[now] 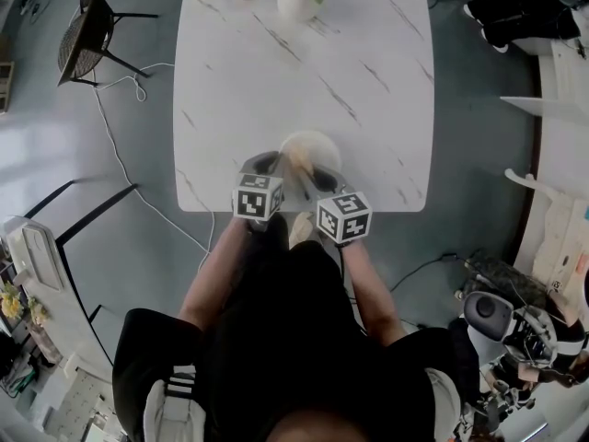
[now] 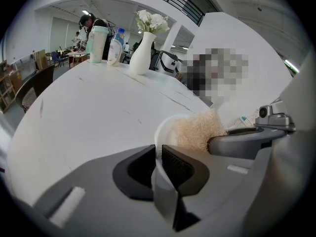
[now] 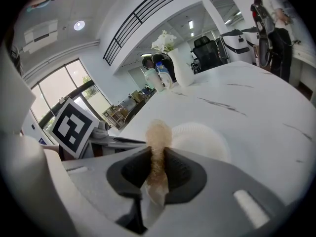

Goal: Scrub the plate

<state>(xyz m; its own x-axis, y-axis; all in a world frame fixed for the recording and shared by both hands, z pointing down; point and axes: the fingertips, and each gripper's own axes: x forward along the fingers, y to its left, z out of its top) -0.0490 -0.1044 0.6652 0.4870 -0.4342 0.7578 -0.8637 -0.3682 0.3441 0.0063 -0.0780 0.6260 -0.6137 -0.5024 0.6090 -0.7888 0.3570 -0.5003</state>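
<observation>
While the left hand-held gripper pinches the near rim of the plate, which lies on the table, the right hand-held gripper is clamped on a beige scrubber at the plate's face. Scrubbing well likely calls for even downward pressure, short circular strokes inside the rim, and a firm left grip against sliding.
</observation>
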